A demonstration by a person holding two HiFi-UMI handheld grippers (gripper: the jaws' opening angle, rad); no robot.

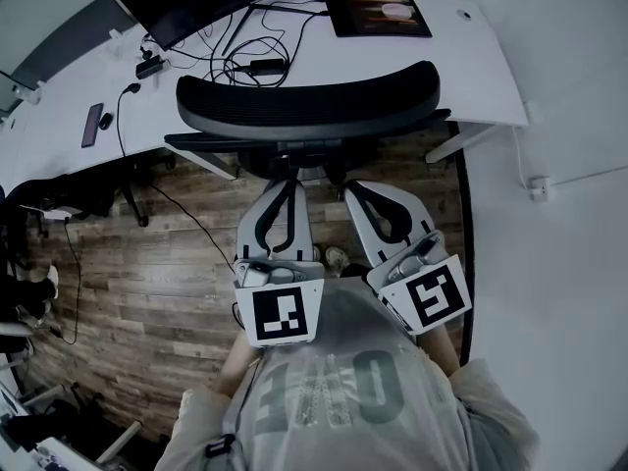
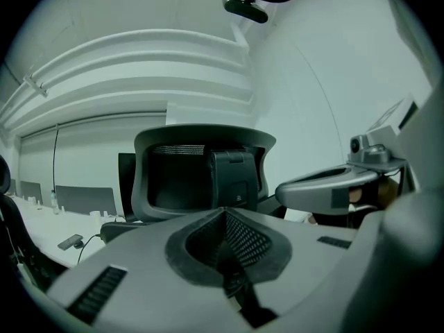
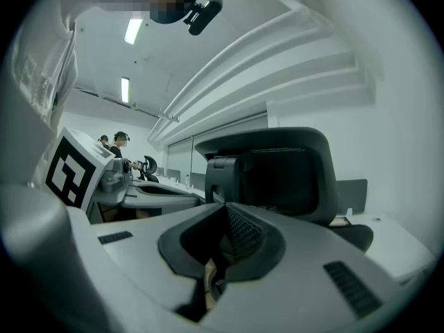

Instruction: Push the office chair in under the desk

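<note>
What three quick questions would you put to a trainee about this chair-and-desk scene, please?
1. True or false: the left gripper is clamped on the office chair.
2. What lies on the white desk, left of the chair? A phone; B mug; C keyboard.
3. Fill in: the right gripper has its jaws ___.
Key: 1 false, its jaws are shut with nothing between them; 2 A; 3 shut.
</note>
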